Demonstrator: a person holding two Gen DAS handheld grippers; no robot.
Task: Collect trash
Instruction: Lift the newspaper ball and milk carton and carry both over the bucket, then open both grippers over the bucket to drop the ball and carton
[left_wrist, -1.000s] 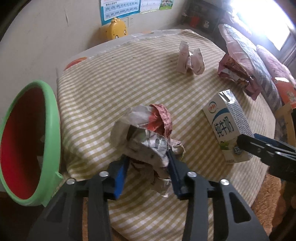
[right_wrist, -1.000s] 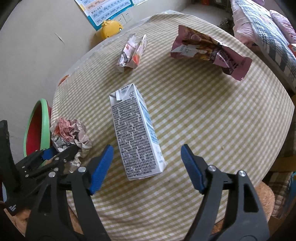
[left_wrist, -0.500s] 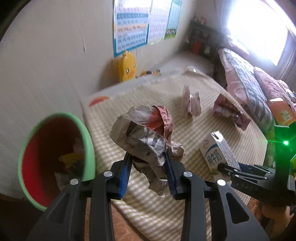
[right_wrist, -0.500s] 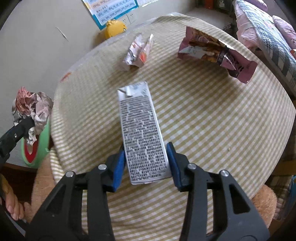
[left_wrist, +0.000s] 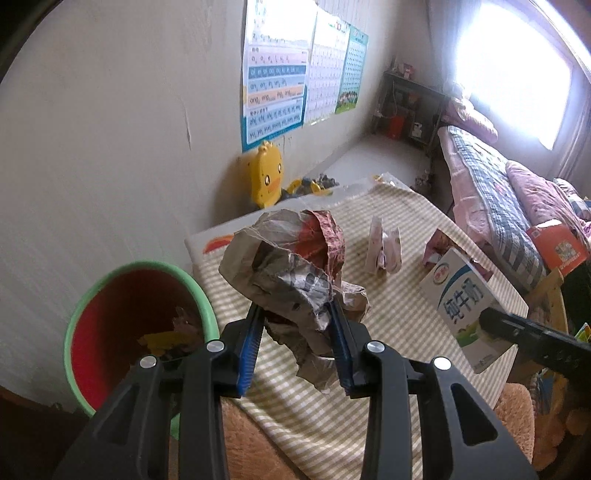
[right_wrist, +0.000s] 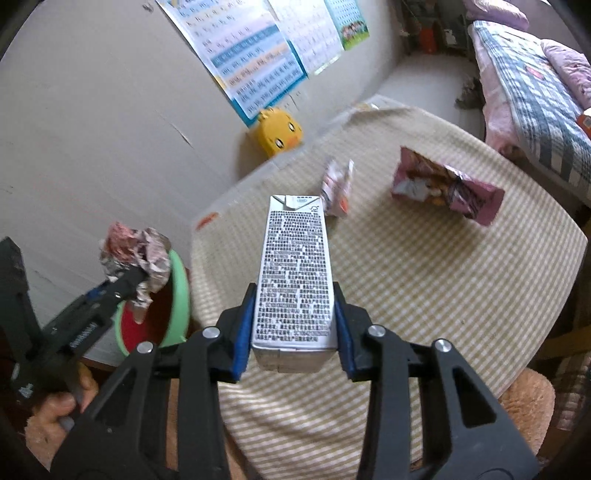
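Observation:
My left gripper (left_wrist: 295, 309) is shut on a crumpled ball of paper (left_wrist: 291, 269) and holds it in the air, just right of the green-rimmed red bin (left_wrist: 147, 264). The bin stands beside the table's left edge with scraps inside. My right gripper (right_wrist: 294, 291) has a white milk carton (right_wrist: 295, 266) between its blue pads; its jaws are closing and the pads press the carton's sides. The carton hangs above the checked tablecloth (right_wrist: 443, 277). In the right wrist view the left gripper (right_wrist: 129, 280) and its paper (right_wrist: 133, 247) hover over the bin (right_wrist: 179, 295).
A pink snack wrapper (right_wrist: 447, 188) and a small folded wrapper (right_wrist: 336, 188) lie at the far side of the table. A yellow duck toy (right_wrist: 279, 134) sits by the wall behind it. A bed (right_wrist: 535, 81) runs along the right. A hand (right_wrist: 62, 402) grips the left tool.
The right gripper went from open around the carton to closed on it and lifted it. The left gripper rose with the paper ball and now stands by the bin.

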